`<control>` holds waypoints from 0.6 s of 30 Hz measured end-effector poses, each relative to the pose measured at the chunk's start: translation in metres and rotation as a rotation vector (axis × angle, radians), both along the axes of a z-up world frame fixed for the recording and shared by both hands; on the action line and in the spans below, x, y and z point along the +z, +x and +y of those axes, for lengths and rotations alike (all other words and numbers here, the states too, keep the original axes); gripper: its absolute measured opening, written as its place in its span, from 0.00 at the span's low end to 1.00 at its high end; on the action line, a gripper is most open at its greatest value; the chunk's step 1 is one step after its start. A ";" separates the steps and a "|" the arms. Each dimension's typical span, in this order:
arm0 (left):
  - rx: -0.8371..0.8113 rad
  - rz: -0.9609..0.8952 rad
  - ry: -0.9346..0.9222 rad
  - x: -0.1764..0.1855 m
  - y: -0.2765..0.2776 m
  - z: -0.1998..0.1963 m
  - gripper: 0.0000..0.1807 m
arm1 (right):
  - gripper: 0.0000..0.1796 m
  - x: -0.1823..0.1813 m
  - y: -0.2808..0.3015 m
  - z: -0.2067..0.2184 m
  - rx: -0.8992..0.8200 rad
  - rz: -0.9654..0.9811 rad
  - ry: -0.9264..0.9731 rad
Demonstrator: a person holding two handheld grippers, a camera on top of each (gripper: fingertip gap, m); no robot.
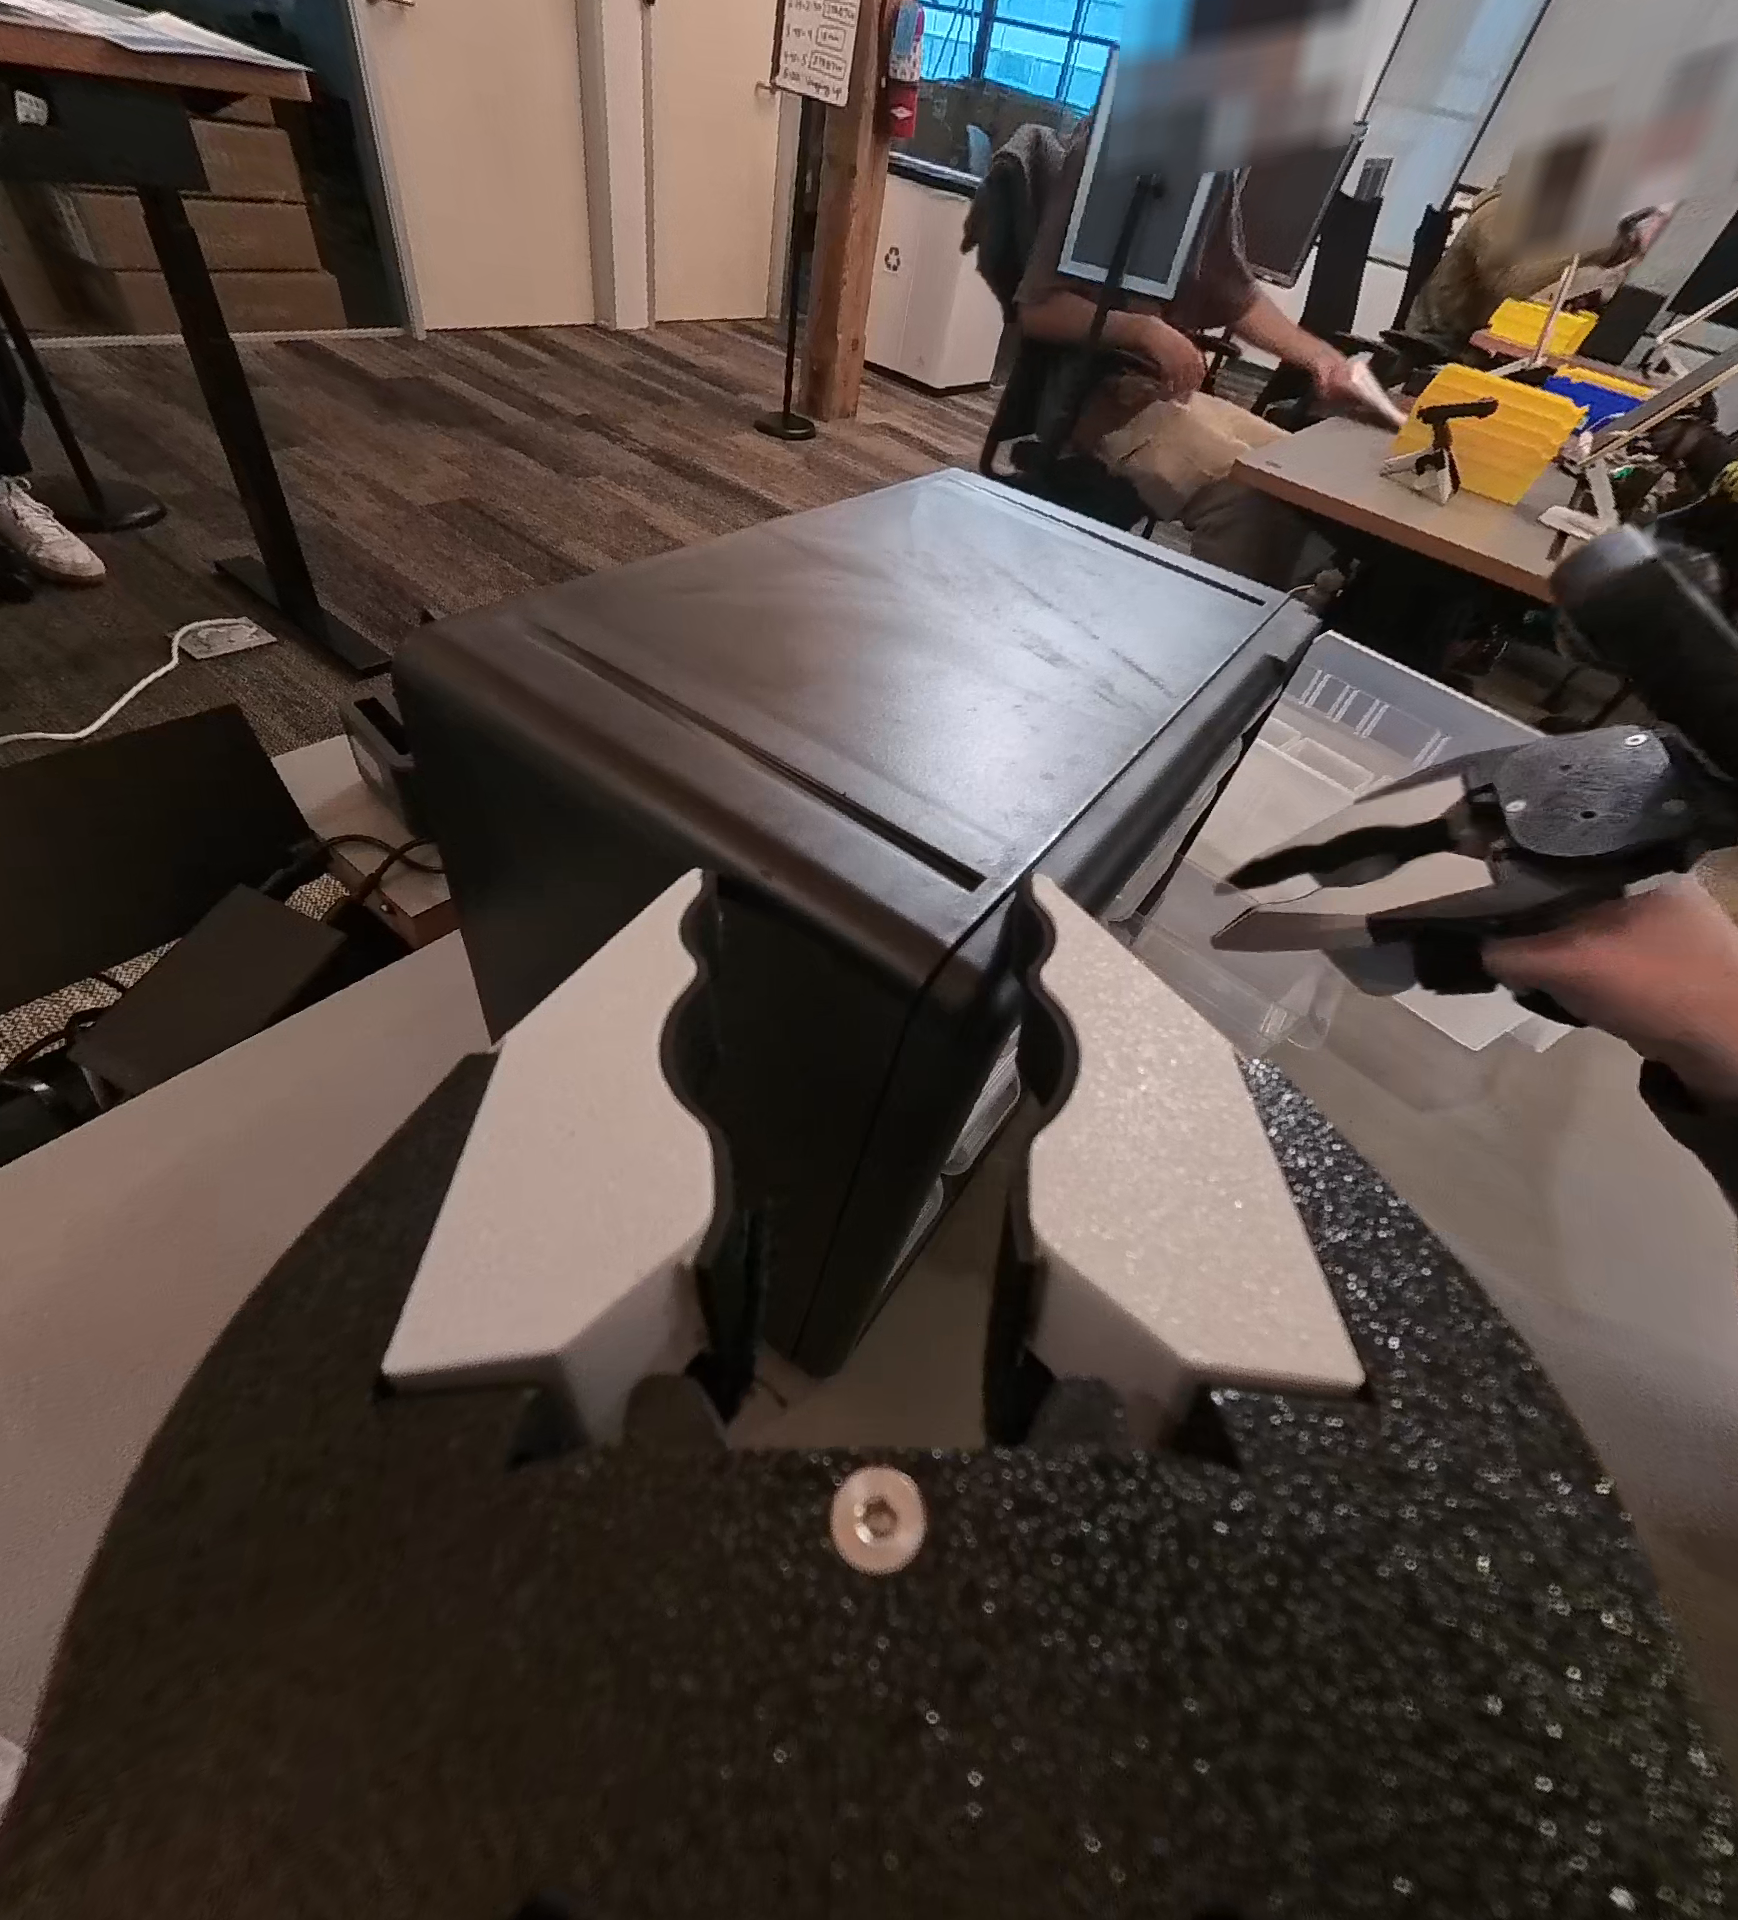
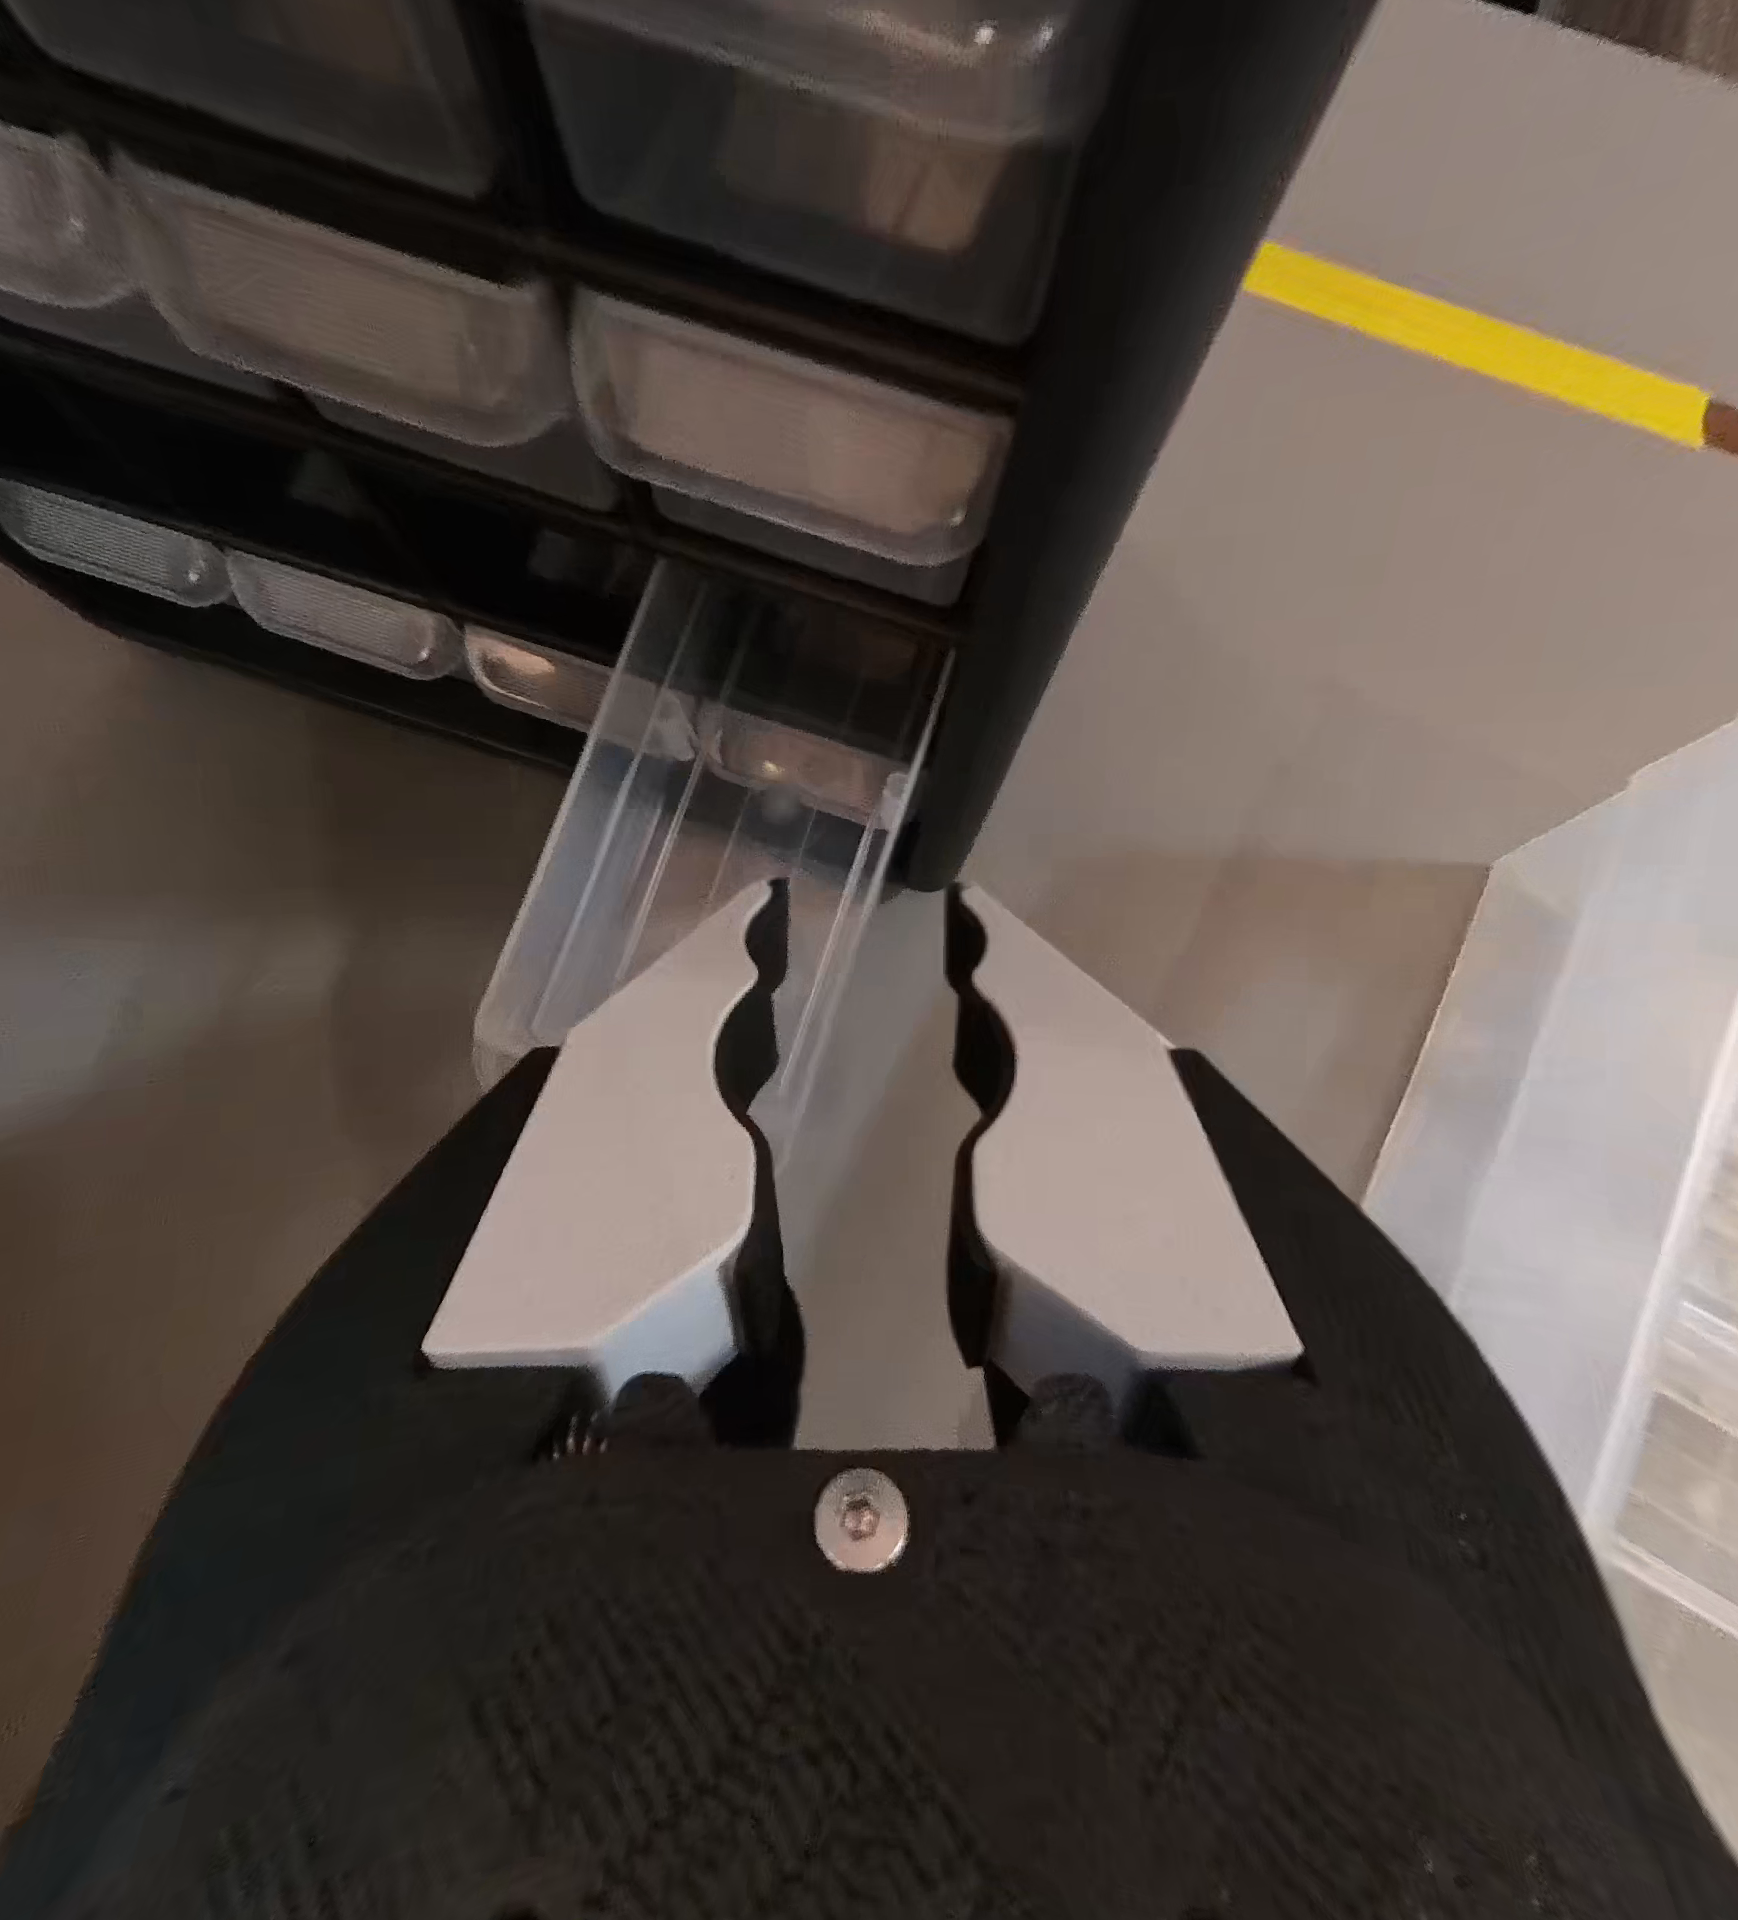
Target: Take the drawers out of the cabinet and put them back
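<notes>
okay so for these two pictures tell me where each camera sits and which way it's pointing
Left wrist view: on the left gripper, looking across the black cabinet's top corner toward the room; the right gripper and holding hand show.
Right wrist view: on the right gripper, facing the cabinet front at the pulled-out clear drawer.
Shared: cabinet, right gripper, drawer.

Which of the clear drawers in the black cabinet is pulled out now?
The clear drawer in the bottom row, at the cabinet's right end, beside the right gripper. It sticks far out of its slot; the others sit pushed in.
</notes>
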State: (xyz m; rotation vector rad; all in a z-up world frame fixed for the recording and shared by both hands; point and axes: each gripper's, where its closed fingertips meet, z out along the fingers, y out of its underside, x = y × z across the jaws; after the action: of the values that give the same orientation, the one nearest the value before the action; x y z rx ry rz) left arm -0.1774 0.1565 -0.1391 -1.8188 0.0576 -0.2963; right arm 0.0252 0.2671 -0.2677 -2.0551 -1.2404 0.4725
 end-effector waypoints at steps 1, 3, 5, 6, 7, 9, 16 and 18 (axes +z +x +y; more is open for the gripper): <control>-0.001 0.000 0.000 0.000 0.000 0.000 0.30 | 0.11 -0.001 0.000 -0.002 0.003 -0.004 -0.010; -0.002 -0.002 0.001 0.000 0.000 0.000 0.30 | 0.02 -0.002 0.004 -0.007 0.010 -0.046 -0.002; -0.001 -0.002 0.000 0.000 0.000 0.000 0.30 | 0.02 -0.003 0.009 -0.015 0.017 -0.082 -0.003; -0.001 -0.001 0.000 0.000 0.000 0.000 0.30 | 0.02 -0.004 0.012 -0.019 0.015 -0.095 -0.012; -0.001 -0.002 0.000 0.000 0.000 0.000 0.30 | 0.02 -0.005 0.015 -0.024 0.010 -0.107 -0.020; 0.003 -0.004 -0.003 0.000 0.000 0.000 0.30 | 0.01 -0.005 0.023 -0.031 0.000 -0.132 -0.031; 0.025 0.036 -0.014 0.001 0.002 0.000 0.30 | 0.01 0.006 0.042 -0.046 -0.009 -0.138 -0.085; 0.022 0.030 -0.012 0.001 0.002 0.001 0.30 | 0.01 0.009 0.043 -0.049 0.006 -0.137 -0.108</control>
State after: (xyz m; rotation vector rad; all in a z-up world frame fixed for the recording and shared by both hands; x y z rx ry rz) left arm -0.1758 0.1571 -0.1385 -1.8346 0.0570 -0.2538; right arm 0.0678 0.2180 -0.2590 -2.2067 -1.3269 0.4155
